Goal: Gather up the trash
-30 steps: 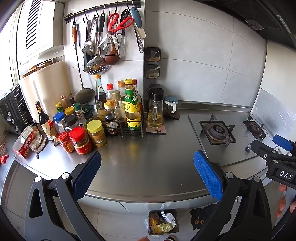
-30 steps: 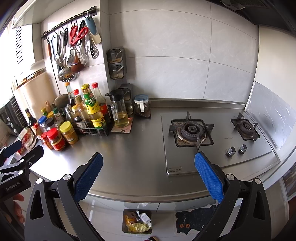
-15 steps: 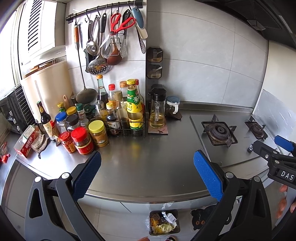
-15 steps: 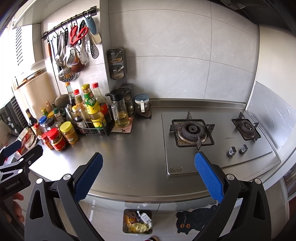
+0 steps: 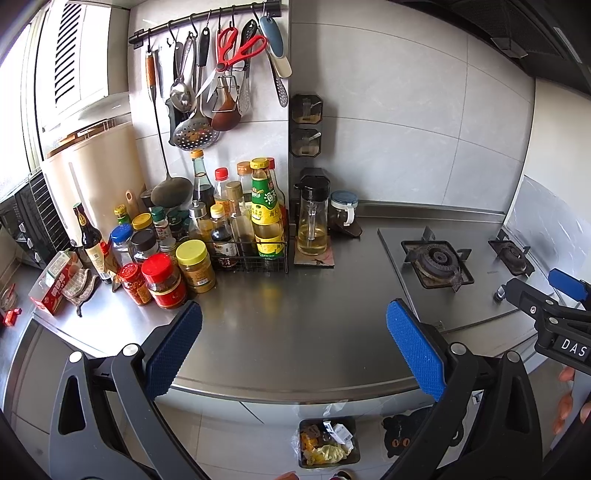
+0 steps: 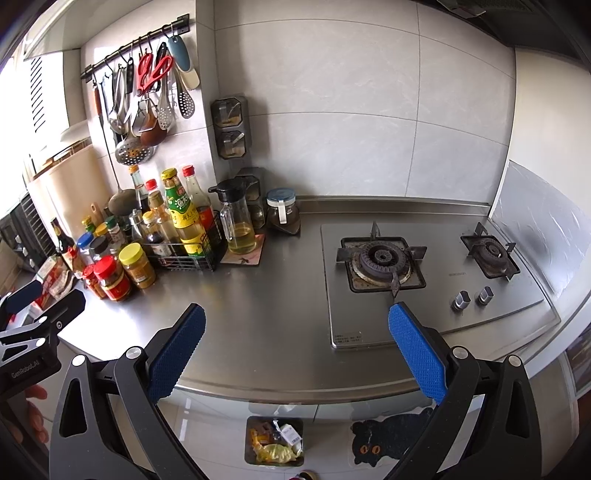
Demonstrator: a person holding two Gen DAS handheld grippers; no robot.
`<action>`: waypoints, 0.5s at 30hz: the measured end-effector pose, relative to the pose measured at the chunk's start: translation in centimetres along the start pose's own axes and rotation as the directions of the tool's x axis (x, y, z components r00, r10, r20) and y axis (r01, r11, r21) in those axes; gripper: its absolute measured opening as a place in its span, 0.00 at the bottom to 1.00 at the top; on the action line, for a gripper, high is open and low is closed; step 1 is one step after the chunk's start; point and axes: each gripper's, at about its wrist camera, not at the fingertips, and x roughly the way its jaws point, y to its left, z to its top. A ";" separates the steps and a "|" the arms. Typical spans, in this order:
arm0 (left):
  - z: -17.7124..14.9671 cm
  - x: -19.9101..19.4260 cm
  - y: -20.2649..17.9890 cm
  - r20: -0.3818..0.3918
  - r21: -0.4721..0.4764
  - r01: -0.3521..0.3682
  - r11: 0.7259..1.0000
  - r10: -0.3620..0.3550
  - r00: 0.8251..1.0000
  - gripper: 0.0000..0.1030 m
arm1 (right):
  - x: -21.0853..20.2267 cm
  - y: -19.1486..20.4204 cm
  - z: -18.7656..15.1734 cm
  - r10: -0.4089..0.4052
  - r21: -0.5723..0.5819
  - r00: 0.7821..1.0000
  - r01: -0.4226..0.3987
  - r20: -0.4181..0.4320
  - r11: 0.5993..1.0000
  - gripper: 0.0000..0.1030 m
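Both grippers hover above the front edge of a steel countertop, each with its jaws spread wide and nothing between the blue pads. The left gripper fills the lower part of its own view and shows again at the lower left edge of the right wrist view, while the right gripper appears at the right edge of the left wrist view, with fingertips of a hand below it. The trash sits in a small bin on the floor, low in the centre of both frames just under the counter's edge; it holds yellow and white wrappers inside a clear liner. Just right of it lies a black cat-shaped mat. At the left of the frame, a cluster of bottles and jars crowds the counter, some in a wire rack. A gas hob occupies the right half, and utensils hang from a rail at the upper left.
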 end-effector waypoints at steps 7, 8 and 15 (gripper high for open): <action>0.2 -0.2 -0.1 0.012 -0.003 -0.039 0.999 0.039 0.999 0.92 | 0.0 -0.3 -0.1 0.002 0.012 1.000 -0.002 -0.001 1.000 0.97; 0.2 -0.2 -0.1 0.014 -0.004 -0.048 0.999 0.048 0.999 0.92 | 0.1 -0.3 -0.2 0.000 0.013 1.000 0.000 -0.002 1.000 0.97; 0.1 0.1 -0.2 -0.005 0.008 -0.027 1.000 0.027 1.000 0.92 | 0.3 -0.4 -0.3 0.005 0.023 1.000 -0.005 -0.006 1.000 0.97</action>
